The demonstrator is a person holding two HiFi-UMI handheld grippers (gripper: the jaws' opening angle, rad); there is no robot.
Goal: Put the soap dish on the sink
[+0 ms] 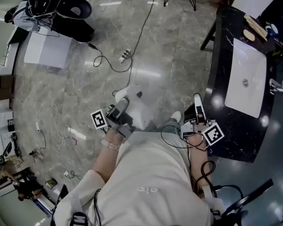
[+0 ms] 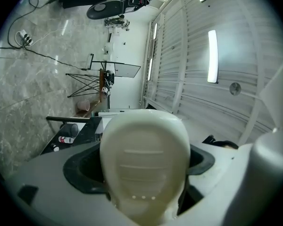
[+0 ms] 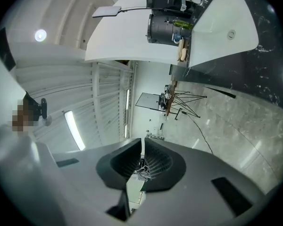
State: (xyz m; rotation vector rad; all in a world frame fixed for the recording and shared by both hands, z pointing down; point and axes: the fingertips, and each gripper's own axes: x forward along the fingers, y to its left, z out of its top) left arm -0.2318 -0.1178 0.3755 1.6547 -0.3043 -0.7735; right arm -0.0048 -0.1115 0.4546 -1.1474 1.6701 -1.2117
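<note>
Cream soap dish (image 2: 144, 145) held in left gripper (image 2: 144, 173), fingers hidden behind it; right gripper (image 3: 142, 161) fingers together, empty.

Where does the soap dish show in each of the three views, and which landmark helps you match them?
Head view: the soap dish is left of centre, over the floor, held by the left gripper.
Left gripper view: the dish fills the lower centre, between the jaws.
Right gripper view: not in it.
Shared landmark: the black counter, seen in all three.
</note>
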